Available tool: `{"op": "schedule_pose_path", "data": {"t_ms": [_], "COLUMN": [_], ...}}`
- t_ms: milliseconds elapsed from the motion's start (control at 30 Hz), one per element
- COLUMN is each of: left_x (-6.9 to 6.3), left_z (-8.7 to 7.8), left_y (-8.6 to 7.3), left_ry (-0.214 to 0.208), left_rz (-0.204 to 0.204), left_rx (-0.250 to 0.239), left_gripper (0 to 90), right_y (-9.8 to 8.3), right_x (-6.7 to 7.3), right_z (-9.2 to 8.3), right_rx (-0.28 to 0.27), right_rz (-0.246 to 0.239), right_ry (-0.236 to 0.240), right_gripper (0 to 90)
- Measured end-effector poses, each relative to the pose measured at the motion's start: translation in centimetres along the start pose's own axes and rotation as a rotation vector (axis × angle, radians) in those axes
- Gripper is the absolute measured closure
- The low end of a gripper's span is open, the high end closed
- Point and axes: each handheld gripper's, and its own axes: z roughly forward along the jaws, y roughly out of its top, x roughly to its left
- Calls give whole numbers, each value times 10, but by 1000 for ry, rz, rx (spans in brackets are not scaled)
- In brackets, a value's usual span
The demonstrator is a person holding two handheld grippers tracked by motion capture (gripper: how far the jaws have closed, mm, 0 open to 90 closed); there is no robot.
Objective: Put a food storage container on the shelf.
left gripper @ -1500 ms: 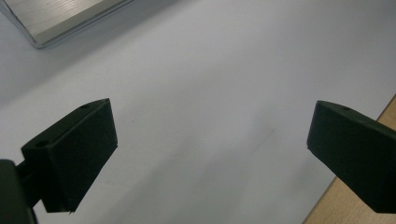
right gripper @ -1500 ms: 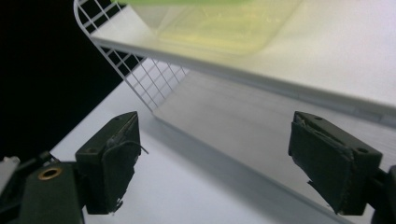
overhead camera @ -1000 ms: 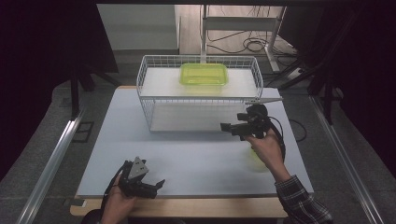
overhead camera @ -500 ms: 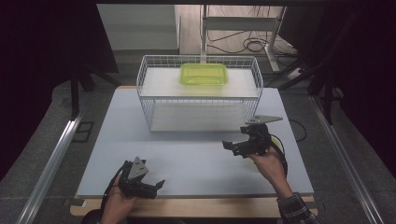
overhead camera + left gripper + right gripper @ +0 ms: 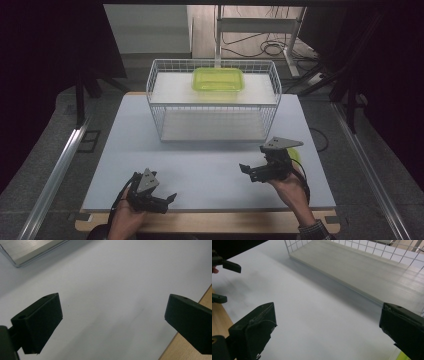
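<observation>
On top of the wire rack, the green lidded container already sits, and both grippers are back near the table's front edge with nothing in them.
Judging by this, one placement looks finished; a second yellow-green item lies on the white tabletop just behind the right gripper, likely the next thing to handle (its shape is mostly hidden). The right gripper's jaws have just been opening and stand wide apart, nothing between them. The left gripper rests with its jaws spread too. Its own view adds the table's wooden edge, while the right gripper view looks along the rack's lower shelf.
</observation>
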Motion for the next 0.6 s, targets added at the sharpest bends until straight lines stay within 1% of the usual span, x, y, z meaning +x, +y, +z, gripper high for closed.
{"op": "schedule_pose_path", "data": {"t_ms": [33,67,100,133,200,267,300,433,500,567,600], "left_x": [0,0,1,0,0,-1,-1,-3,-3,-4,-4], "left_z": [0,0,0,0,0,0,0,0,1,1,1], "left_y": [0,0,0,0,0,1,1,1,1,1,1], "left_ry": [-6,-16,-38,-41,-41,-37,-37,-40,-40,-39,-39], "left_rz": [-7,-23,-47,-48,-44,-29,-26,-13,-9,-6,-6], "left_rx": [1,1,-1,-3,-6,-10,-10,-6,-4,-3,-3], "left_gripper": [10,10,9,8,7,6,5,5,5,5,5], "right_y": [-5,-5,-10,-13,-18,-21,-27,-36,-41,-44,-44], "right_x": [3,3,6,7,8,9,9,9,9,9,9], "right_z": [0,0,1,1,2,2,2,6,10,13,13], "right_rx": [4,4,13,16,18,17,20,39,52,71,71], "right_rz": [-7,-7,-5,-4,2,-1,3,25,25,31,31], "right_ry": [-9,-9,-8,-4,-9,-12,-14,14,23,21,21], "right_gripper": [16,16,18,20,24,24,28,35,37,37,37]}}
